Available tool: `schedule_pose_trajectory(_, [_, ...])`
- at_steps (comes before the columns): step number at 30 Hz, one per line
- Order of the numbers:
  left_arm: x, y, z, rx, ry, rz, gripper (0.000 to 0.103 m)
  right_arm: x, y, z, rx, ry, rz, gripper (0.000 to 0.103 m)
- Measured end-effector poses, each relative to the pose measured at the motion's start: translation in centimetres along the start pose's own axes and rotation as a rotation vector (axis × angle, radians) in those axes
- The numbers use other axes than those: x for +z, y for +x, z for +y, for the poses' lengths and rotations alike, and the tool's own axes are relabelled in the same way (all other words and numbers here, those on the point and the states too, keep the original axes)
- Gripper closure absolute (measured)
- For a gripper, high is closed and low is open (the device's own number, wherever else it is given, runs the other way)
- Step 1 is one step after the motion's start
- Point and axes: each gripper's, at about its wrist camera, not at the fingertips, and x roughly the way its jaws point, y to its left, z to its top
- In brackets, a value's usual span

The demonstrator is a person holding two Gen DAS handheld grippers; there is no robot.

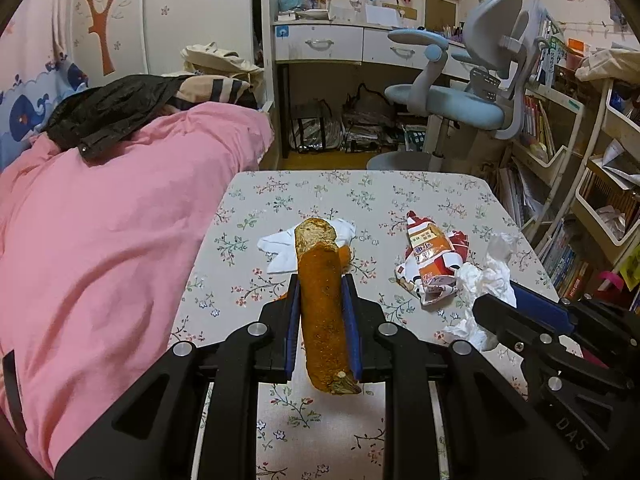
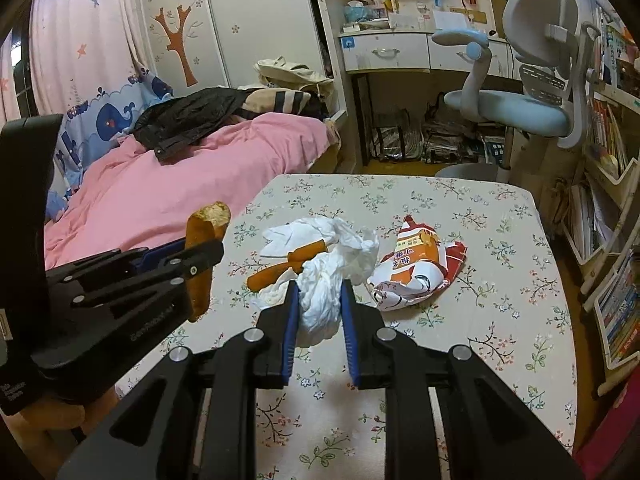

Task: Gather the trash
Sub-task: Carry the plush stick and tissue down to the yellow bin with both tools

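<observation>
Your left tongs (image 1: 320, 312) clamp a peel (image 1: 322, 308) lifted off the desk (image 1: 420, 196). Your right tongs (image 2: 319, 312) pinch a tissue (image 2: 320, 304), wrapper (image 2: 416, 268) at two o'clock, likely for binning.

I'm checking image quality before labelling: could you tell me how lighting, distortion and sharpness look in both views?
Left wrist: dim warm indoor light, strong fisheye bending with dark corners; the peel in the left claw is sharp. Right wrist: same warm cast and curvature; the tissue in the right claw is slightly overexposed.

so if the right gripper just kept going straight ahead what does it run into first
Likely the white tissue and peel pile just beyond the crumpled tissue the right gripper holds; the snack wrapper sits slightly right. Depth is uncertain.
</observation>
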Motion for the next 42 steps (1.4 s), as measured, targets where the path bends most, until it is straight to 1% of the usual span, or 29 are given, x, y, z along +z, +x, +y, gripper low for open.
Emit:
schedule_pose_trajectory(15, [-0.6,-1.3,-0.2,-0.004,0.011,-0.037,0.084,-0.4,-0.4,0.1,0.003,-0.009,0.001,0.081])
schedule_pose_trajectory(19, [-1.2,-2.5,-0.1,-0.029,0.008,-0.057,0.084,-1.0,-1.0,0.3,0.017,-0.004,0.004,0.081])
schedule_pose_trajectory(24, [-2.1,-4.6,0.2,-0.036,-0.002,-0.077,0.084,-2.3,-2.8,1.2,0.032,-0.022,0.01,0.081])
schedule_pose_trajectory(27, [-3.6,-6.0,0.6,-0.039,-0.028,-0.072,0.084,-3.4,-3.7,1.9,0.037,-0.05,0.027,0.08])
schedule_pose_trajectory(31, [-5.8,-7.4,0.5,-0.033,-0.029,-0.037,0.084,-6.4,-4.2,2.3,0.062,-0.035,0.105,0.08])
schedule_pose_trajectory(36, [-8.1,-9.6,0.0,-0.039,-0.017,-0.024,0.084,-11.6,-4.5,3.5,0.096,-0.03,0.26,0.079])
schedule_pose_trajectory(39, [-9.5,-11.1,-0.4,-0.044,-0.007,-0.015,0.084,-14.7,-4.5,3.8,0.12,-0.003,0.355,0.079])
schedule_pose_trajectory(42, [-10.8,-12.3,-0.8,-0.05,0.0,-0.006,0.084,-17.4,-4.2,4.0,0.13,0.011,0.455,0.075])
